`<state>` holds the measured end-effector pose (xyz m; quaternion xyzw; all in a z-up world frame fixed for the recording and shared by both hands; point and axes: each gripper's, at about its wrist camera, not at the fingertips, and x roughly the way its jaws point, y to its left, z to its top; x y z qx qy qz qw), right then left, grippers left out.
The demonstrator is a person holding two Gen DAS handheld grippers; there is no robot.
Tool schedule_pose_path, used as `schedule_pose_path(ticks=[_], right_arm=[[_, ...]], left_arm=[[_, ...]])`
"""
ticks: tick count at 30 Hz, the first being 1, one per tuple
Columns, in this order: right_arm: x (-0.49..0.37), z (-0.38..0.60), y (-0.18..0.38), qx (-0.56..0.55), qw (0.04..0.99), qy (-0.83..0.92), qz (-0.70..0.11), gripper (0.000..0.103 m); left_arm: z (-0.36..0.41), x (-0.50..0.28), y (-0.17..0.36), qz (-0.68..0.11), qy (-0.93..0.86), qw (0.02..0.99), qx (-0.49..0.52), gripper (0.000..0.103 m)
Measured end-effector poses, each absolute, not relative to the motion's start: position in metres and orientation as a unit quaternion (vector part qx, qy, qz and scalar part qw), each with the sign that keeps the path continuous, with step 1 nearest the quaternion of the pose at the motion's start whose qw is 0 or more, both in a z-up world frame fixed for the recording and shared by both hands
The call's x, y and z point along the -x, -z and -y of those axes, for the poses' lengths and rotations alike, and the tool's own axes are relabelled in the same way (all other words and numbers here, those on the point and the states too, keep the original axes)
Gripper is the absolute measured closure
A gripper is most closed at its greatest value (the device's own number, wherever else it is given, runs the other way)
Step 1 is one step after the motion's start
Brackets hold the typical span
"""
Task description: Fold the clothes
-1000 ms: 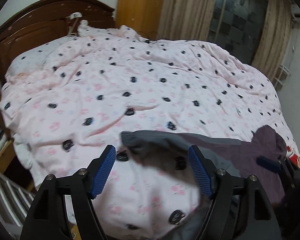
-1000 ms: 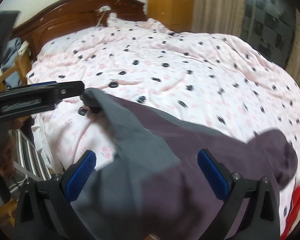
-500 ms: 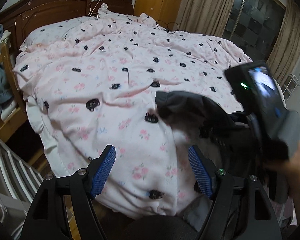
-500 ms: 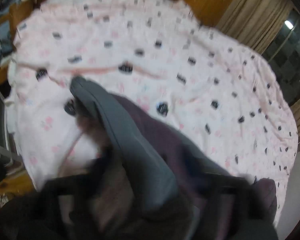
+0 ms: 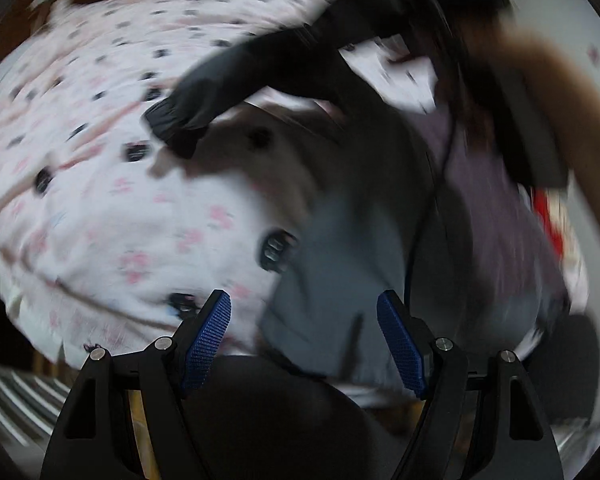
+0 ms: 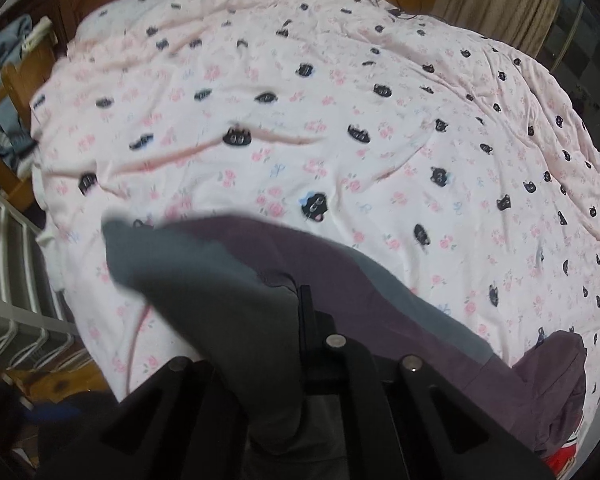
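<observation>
On the bed (image 6: 340,80), near its front edge, the right gripper (image 6: 304,300) pinches the garment (image 6: 220,280) mid-fold, the left gripper (image 5: 304,320) gapes empty; next, lay it flat.

A: what's the garment (image 6: 228,292) look like?
B: grey and purple, crumpled at the bed's (image 6: 340,80) near edge, one grey corner lifted, purple end trailing toward the right corner.

Grey-and-purple garment (image 6: 228,280); pink quilt (image 6: 300,80) printed with black cat faces.
</observation>
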<state>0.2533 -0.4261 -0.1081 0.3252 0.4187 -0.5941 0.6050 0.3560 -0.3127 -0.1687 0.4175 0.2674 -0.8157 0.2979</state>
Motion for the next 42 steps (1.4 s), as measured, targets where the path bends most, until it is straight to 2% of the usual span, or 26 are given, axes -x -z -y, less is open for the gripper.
schedule_pose_path(ticks=[3,8,10,11,12,14,17,28,42], right_arm=[[-0.245,0.42,0.095,-0.331,0.618,0.588,-0.403,0.101],[-0.238,0.412,0.08,-0.333,0.631,0.582,-0.391,0.101],[-0.235,0.41,0.074,-0.333,0.633,0.583,-0.387,0.101],[-0.233,0.41,0.07,-0.332,0.633,0.584,-0.384,0.101],[-0.232,0.41,0.067,-0.331,0.634,0.586,-0.382,0.101],[-0.229,0.41,0.06,-0.33,0.634,0.588,-0.378,0.101],[-0.226,0.412,0.049,-0.325,0.635,0.593,-0.373,0.101],[-0.212,0.426,-0.005,-0.314,0.64,0.613,-0.341,0.101],[-0.222,0.488,-0.143,-0.28,0.679,0.617,-0.284,0.101]], left_arm=[[0.312,-0.336,0.179,-0.233,0.809,0.29,-0.456,0.031],[0.319,-0.307,0.193,-0.239,0.812,0.247,-0.471,0.032],[0.32,-0.304,0.191,-0.248,0.817,0.239,-0.462,0.047],[0.321,-0.302,0.19,-0.252,0.819,0.235,-0.458,0.069],[0.322,-0.3,0.19,-0.256,0.822,0.231,-0.454,0.083],[0.327,-0.301,0.185,-0.278,0.826,0.223,-0.436,0.092],[0.329,-0.301,0.175,-0.285,0.833,0.225,-0.418,0.097],[0.335,-0.304,0.11,-0.266,0.836,0.292,-0.382,0.099],[0.393,-0.339,-0.017,-0.209,0.832,0.403,-0.32,0.099]])
